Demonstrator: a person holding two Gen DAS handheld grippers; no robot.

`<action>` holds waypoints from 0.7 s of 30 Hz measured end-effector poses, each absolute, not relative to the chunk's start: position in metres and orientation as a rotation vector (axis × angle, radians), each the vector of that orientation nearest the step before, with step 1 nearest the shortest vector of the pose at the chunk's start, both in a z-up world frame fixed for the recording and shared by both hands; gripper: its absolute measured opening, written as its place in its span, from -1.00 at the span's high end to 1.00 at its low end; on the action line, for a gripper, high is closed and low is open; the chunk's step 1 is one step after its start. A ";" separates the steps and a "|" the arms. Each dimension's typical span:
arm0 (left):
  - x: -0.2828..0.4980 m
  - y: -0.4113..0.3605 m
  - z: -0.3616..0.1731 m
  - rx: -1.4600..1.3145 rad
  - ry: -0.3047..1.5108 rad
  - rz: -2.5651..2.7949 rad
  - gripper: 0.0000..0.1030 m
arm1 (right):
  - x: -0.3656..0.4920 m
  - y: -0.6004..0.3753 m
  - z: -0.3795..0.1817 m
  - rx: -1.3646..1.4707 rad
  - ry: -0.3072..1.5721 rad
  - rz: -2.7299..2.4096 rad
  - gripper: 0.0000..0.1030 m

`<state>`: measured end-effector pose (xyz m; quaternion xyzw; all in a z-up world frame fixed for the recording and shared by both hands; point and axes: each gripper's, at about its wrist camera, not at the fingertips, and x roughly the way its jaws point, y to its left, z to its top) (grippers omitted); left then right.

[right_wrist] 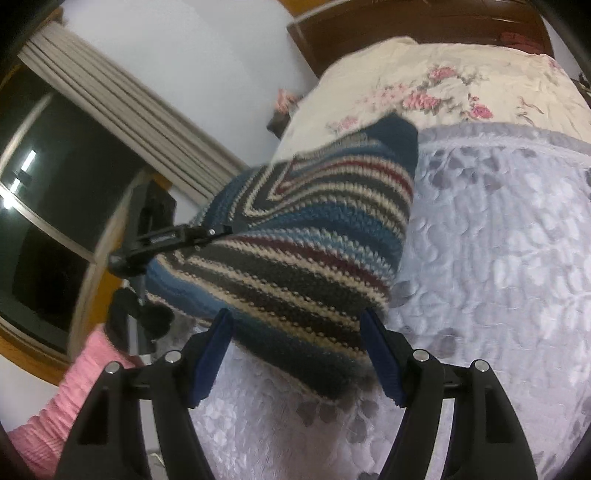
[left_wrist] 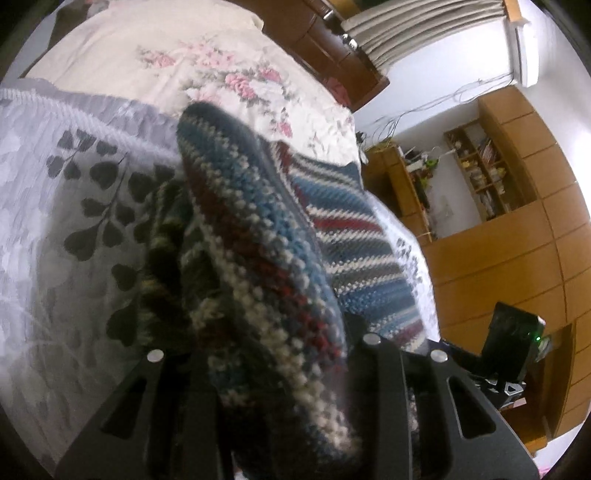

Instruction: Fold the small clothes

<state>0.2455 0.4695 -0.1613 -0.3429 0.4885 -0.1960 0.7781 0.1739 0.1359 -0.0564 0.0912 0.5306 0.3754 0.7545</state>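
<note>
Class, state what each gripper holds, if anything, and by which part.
The left gripper is shut on a bunched edge of the striped knitted garment. The right gripper is open around another edge, gripping nothing.

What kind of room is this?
Most likely a bedroom: a bed with a flowered quilt against a dark wooden headboard, wooden shelves, and curtains by a dark window.

Item count: one striped knitted garment [right_wrist: 295, 236]; two grippers, left [left_wrist: 280, 369] and right [right_wrist: 299, 354]; one bed [right_wrist: 498, 258]; one pink sleeve [right_wrist: 74, 398].
</note>
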 end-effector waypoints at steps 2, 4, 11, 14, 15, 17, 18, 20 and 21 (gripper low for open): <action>0.248 0.474 -0.171 -0.738 1.080 -0.410 0.38 | 0.172 0.152 -0.074 0.143 1.201 0.766 -0.40; 0.250 0.480 -0.182 -0.748 1.106 -0.397 0.34 | 0.169 0.163 -0.097 0.105 1.249 0.723 -0.43; 0.235 0.507 -0.200 -0.858 1.127 -0.421 0.25 | 0.162 0.166 -0.131 0.159 1.276 0.670 -0.52; 0.218 0.510 -0.192 -0.818 1.142 -0.412 0.17 | 0.154 0.163 -0.126 0.155 1.268 0.667 -0.52; 0.212 0.508 -0.189 -0.803 1.141 -0.422 0.13 | 0.152 0.162 -0.125 0.159 1.269 0.665 -0.52; 0.201 0.504 -0.181 -0.781 1.143 -0.432 0.06 | 0.149 0.157 -0.127 0.171 1.272 0.660 -0.52; 0.199 0.504 -0.181 -0.782 1.145 -0.436 -0.04 | 0.148 0.155 -0.129 0.175 1.273 0.656 -0.52; 0.197 0.509 -0.185 -0.781 1.148 -0.424 -0.10 | 0.145 0.155 -0.131 0.171 1.270 0.647 -0.52; 0.201 0.512 -0.186 -0.773 1.151 -0.412 -0.07 | 0.146 0.156 -0.133 0.168 1.269 0.646 -0.52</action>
